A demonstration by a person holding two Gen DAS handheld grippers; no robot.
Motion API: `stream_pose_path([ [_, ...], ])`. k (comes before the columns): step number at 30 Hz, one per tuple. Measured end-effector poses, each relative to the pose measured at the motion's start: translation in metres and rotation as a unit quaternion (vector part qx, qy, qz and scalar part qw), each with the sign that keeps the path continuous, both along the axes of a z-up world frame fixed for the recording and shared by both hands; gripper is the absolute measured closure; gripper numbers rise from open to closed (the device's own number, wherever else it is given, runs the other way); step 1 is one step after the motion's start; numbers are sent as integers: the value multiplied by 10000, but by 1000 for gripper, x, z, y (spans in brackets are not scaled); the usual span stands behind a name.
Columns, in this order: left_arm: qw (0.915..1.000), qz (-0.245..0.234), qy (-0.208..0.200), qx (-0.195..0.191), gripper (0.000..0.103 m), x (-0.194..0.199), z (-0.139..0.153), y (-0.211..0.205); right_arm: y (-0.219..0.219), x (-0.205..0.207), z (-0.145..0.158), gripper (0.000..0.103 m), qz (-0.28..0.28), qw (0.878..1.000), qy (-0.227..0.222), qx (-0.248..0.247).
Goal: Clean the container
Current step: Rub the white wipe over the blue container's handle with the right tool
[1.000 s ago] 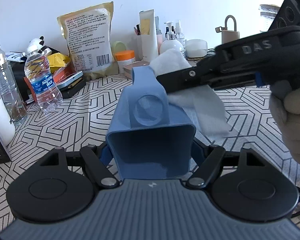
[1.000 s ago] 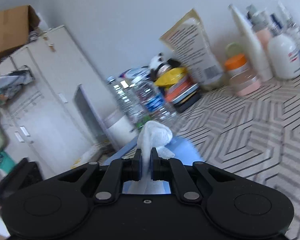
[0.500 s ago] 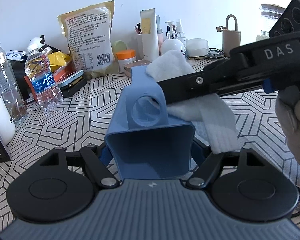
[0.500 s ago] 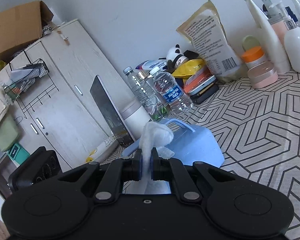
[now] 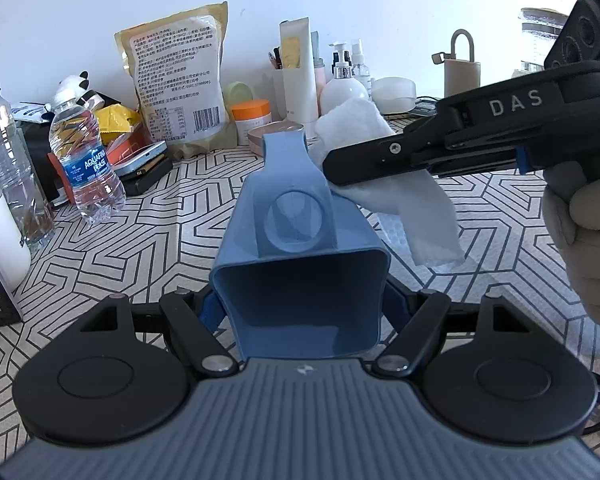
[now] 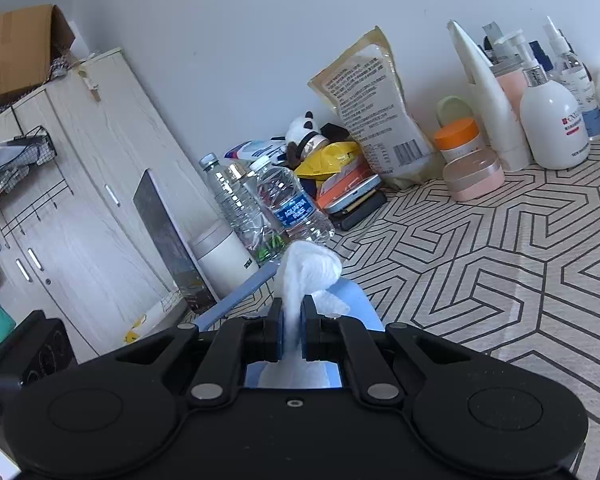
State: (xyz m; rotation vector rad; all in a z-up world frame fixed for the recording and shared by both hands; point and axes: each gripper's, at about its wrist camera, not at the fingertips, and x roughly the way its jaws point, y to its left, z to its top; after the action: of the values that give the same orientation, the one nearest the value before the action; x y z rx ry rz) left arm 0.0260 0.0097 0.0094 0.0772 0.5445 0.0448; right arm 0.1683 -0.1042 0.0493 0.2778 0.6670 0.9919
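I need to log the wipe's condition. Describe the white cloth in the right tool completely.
The white cloth is a soft, textured wipe, looks clean, and is pinched between the shut fingers of the right tool. One bunched end bulges past the fingertips; the rest hangs in a loose flap. It presses against the right side of the blue container held by the left tool.

The table (image 5: 148,240) carries one blue container (image 5: 300,280), one white wipe (image 5: 416,200), two clear water bottles (image 6: 292,204), one large printed food bag (image 5: 176,88) and one orange-lidded jar (image 5: 252,114). Two tongs (image 5: 300,304) are in view, one toy panda (image 6: 306,130), and one white pump bottle (image 6: 552,120).
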Motion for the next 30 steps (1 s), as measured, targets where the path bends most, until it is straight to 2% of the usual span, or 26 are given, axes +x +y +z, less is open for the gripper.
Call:
stream_pose_path([
  [9, 10000, -8, -16, -35, 28, 0, 0, 3, 2, -2, -6, 96, 699, 9954, 468, 466],
  [18, 10000, -38, -38, -19, 28, 0, 0, 4, -5, 3, -6, 97, 310, 9970, 520, 478],
  [21, 10000, -42, -35, -32, 28, 0, 0, 5, -8, 3, -5, 96, 57, 9990, 369, 258],
  [22, 10000, -41, -33, -35, 28, 0, 0, 5, -8, 3, -4, 94, -43, 9995, 296, 100],
  [23, 10000, -40, -31, -39, 28, 0, 0, 5, -9, 4, -4, 86, -105, 9996, 275, 16],
  [24, 10000, -32, -22, -36, 28, 0, 0, 5, -9, 4, -5, 81, -122, 9994, 313, 14],
  [30, 10000, 13, 4, -57, 28, 1, 0, 8, -8, 1, -6, 81, 102, 9993, 366, 73],
])
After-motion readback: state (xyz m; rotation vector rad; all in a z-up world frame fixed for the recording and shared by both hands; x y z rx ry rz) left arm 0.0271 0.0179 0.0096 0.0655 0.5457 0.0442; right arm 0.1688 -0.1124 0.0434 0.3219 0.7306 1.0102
